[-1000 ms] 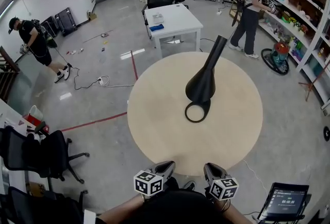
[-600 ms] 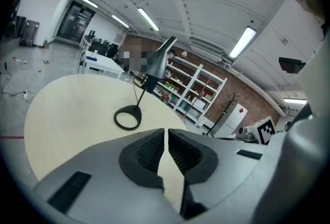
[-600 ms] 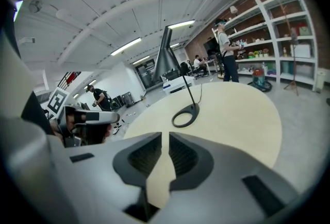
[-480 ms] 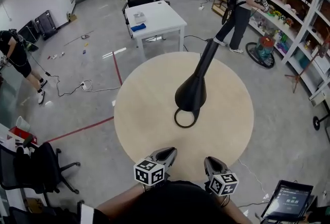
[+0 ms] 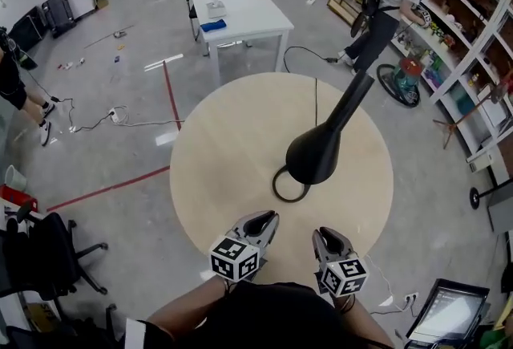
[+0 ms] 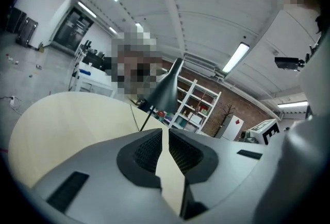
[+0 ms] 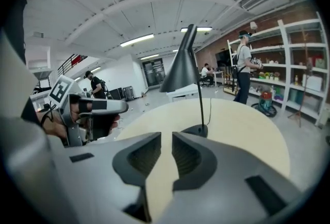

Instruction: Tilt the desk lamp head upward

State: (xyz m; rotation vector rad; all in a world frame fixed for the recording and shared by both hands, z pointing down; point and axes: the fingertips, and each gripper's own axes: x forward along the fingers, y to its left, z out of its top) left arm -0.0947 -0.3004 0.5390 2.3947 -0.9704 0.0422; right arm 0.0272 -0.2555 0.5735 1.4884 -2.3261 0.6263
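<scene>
**Round table, lamp untouched, both grippers at the near edge**

Open workshop with a polished grey floor. A round pale-wood table [image 5: 216,155] stands in the middle, with a white desk [image 5: 240,14] beyond it and shelving [image 5: 473,58] along the right. The black desk lamp [image 5: 314,155] stands on the table right of centre. Its ring base [image 5: 290,184] sits on the top, and the cone head opens downward. The left gripper [image 5: 263,219] is over the near rim, jaws closed together with nothing between them. The right gripper [image 5: 327,235] is just beside it, jaws a narrow gap apart and empty, with only tabletop showing in the gap. Both are apart from the lamp and neither touches it.
</scene>
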